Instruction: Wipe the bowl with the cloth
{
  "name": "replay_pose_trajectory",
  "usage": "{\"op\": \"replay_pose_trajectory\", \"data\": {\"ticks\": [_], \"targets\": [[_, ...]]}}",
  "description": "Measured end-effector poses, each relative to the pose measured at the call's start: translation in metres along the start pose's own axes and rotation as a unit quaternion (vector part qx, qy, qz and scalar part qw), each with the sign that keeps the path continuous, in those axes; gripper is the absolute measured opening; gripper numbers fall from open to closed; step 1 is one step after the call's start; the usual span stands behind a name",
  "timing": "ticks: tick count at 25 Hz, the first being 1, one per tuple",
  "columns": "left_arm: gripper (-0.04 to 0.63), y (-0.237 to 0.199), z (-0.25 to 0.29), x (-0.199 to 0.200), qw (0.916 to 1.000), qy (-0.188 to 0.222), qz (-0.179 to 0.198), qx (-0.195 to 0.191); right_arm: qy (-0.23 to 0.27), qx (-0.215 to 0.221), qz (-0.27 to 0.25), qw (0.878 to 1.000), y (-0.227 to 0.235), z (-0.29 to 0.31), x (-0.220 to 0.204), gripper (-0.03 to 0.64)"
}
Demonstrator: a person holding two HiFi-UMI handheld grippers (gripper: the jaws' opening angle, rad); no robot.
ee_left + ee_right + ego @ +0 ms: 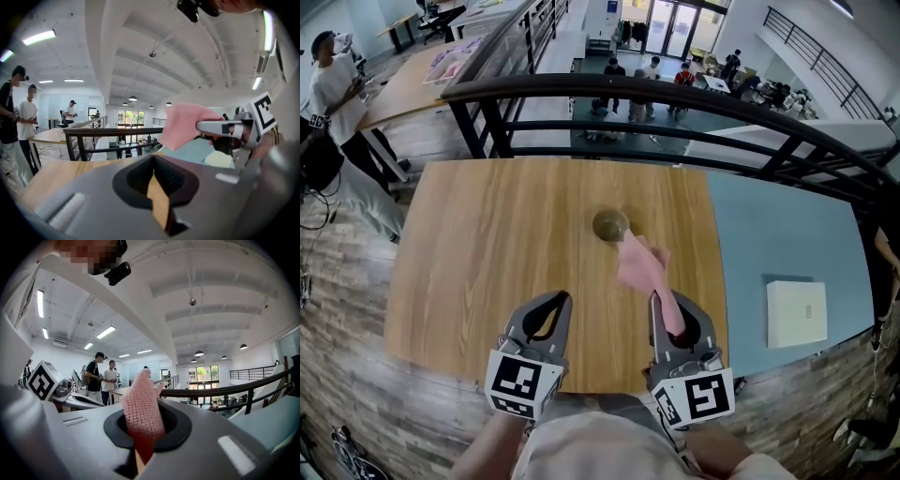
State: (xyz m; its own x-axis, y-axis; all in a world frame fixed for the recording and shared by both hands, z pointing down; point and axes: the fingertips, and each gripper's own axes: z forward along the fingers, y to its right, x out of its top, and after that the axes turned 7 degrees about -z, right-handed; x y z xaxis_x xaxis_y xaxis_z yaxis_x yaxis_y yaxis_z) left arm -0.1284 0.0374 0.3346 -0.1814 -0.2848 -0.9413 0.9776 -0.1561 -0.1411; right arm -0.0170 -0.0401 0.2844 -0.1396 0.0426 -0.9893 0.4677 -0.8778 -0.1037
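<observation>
A small olive-brown bowl (610,225) stands upright near the middle of the wooden table (487,253). My right gripper (659,300) is shut on a pink cloth (641,266), which sticks up and forward from the jaws, its far end close to the bowl's near right side. In the right gripper view the knitted cloth (140,411) rises from between the closed jaws. My left gripper (562,300) is shut and holds nothing, over the table's near part, left of the bowl. The left gripper view shows the cloth (182,123) in the right gripper (202,126).
A white flat box (797,312) lies on a blue-grey table (769,234) to the right. A black railing (675,94) runs behind both tables. People stand at another table on the far left (333,84). The wooden table's near edge is just below the grippers.
</observation>
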Motion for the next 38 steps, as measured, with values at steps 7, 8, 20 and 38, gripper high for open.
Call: {"op": "replay_pose_trajectory", "data": {"ticks": [7, 8, 20, 38], "targets": [[0.002, -0.012, 0.022, -0.010, 0.9990, -0.023, -0.030, 0.025, -0.015, 0.000, 0.033, 0.999, 0.024, 0.015, -0.016, 0.015], [0.002, -0.014, 0.028, -0.012, 0.9988, -0.029, -0.031, 0.026, -0.017, 0.000, 0.030, 0.999, 0.028, 0.019, -0.018, 0.015], [0.029, -0.045, 0.133, -0.046, 0.9912, -0.069, -0.113, -0.002, -0.056, 0.010, 0.041, 0.998, 0.065, 0.102, -0.079, 0.015], [0.081, -0.090, 0.263, -0.121, 0.9639, -0.171, -0.202, -0.024, -0.127, 0.014, 0.059, 0.990, 0.078, 0.215, -0.191, 0.015]]}}
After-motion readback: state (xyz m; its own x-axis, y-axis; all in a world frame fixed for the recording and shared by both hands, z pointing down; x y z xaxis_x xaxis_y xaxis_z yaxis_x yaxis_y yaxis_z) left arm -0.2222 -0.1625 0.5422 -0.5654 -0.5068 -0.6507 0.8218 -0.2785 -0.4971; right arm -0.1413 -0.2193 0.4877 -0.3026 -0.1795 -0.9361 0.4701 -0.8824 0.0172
